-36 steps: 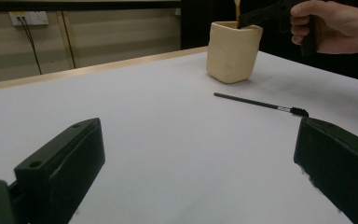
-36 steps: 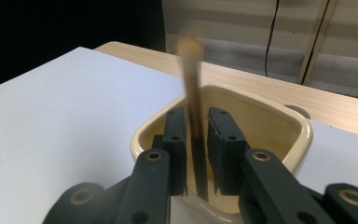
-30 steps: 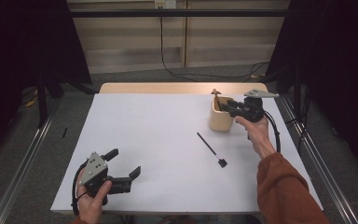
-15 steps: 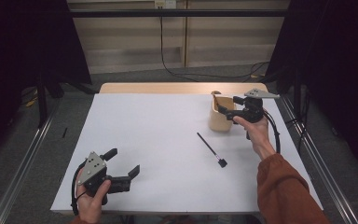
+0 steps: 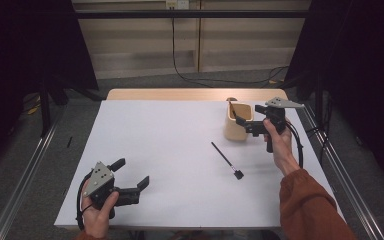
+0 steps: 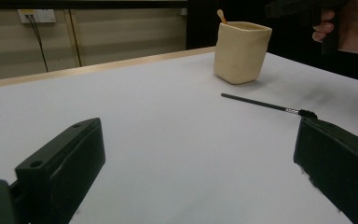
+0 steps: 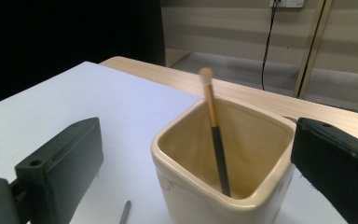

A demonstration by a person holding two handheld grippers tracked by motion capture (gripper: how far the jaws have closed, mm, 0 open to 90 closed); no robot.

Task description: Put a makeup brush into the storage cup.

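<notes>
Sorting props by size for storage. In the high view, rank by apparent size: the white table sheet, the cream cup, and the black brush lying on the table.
1. White table sheet
2. Cream cup
3. Black brush: about as long as the cup is tall, but far thinner.

Cream cup (image 7: 223, 186), black-and-gold brush (image 7: 216, 135)

1. Looked like a test room or lab, not a home.
2. Had a table (image 5: 180, 150) with a plain white top, set inside metal rails (image 5: 25, 185).
3. Had black curtains (image 5: 25, 45) hung on both sides.
4. Had a bare wall behind, with a plug socket (image 5: 176, 4) and black cables (image 5: 190, 77) running down to a grey floor (image 5: 180, 82).
5. Had a camera rig look, with very few things set out.
</notes>
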